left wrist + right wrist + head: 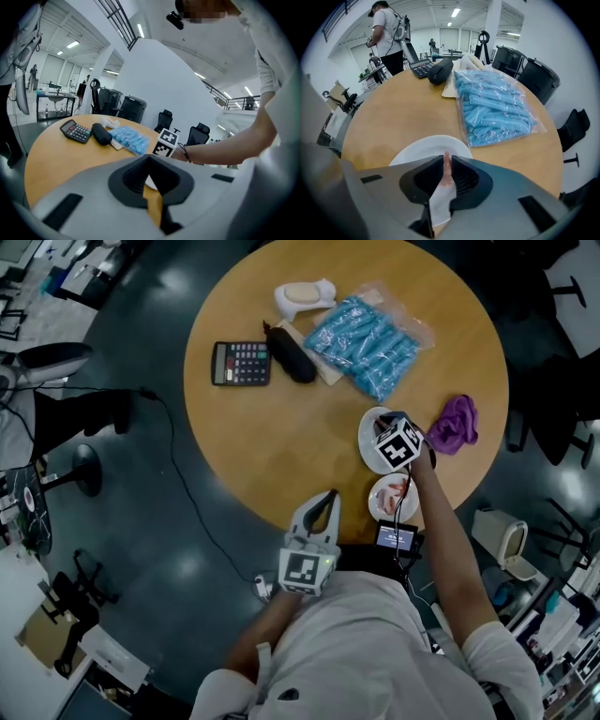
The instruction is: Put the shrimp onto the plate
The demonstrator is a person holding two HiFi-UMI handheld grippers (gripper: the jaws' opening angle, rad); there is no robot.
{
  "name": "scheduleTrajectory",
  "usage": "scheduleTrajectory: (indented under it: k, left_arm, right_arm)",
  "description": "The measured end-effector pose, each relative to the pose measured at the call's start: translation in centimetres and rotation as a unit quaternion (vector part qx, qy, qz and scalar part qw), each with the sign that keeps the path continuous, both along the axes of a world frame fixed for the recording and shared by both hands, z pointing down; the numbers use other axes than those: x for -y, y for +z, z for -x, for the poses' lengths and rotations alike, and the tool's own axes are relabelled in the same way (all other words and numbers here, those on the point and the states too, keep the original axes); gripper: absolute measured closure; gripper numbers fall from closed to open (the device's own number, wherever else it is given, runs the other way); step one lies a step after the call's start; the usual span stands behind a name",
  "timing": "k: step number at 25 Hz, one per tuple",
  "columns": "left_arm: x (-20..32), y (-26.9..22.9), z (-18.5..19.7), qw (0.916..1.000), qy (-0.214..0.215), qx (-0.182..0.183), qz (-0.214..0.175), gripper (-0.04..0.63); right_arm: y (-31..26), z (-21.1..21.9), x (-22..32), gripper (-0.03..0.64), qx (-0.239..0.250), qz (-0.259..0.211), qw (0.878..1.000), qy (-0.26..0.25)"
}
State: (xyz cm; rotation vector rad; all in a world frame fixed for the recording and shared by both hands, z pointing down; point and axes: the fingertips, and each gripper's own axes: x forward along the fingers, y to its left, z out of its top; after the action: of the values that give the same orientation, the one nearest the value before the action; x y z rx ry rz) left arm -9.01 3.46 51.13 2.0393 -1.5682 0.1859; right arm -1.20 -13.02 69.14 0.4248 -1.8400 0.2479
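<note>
Right gripper (446, 159): jaws nearly together, pinching one pink shrimp (446, 177) edge-on between the pads, its tip poking out past them. Directly below and ahead of the jaws is the white plate (417, 151), with nothing on the part that shows. Just beyond the plate lies a bag of blue packets (492, 103) on the round table (393, 108).

Left gripper (149, 158): jaws closed, nothing between them, held back off the table edge.

Head view: behind the right gripper, toward the person, a small dish (389, 496) holds more pink pieces, likely shrimp.

Risks, as judged:
- The grip is thin, so a tilt or jolt could let the shrimp slide out early.
- Wet flesh may cling to one pad on release.
- Released near the rim, the shrimp could land on the table.
</note>
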Motion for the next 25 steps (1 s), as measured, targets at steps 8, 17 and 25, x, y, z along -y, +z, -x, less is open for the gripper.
scheduleTrajectory:
  k: [8,17,25]
  left_arm:
    - [-0.3,-0.7,-2.0,0.9997,0.022,0.001,-0.01,0.588]
    - [-2.1,-0.7,-6.9,0.9979,0.063,-0.006,-0.013,0.588]
    - [-4.6,-0.7,-9.7,0.9958,0.091,0.009,-0.008,0.588]
  right_arm:
    - [-4.9,-3.2,-3.8,0.561,0.069,0.003,0.996,0.06]
    - [-3.2,-13.2,-18.3,0.561,0.066,0.055,0.991,0.103]
    - [-1.1,-14.2,-19.1,0.561,0.049,0.041,0.995,0.083]
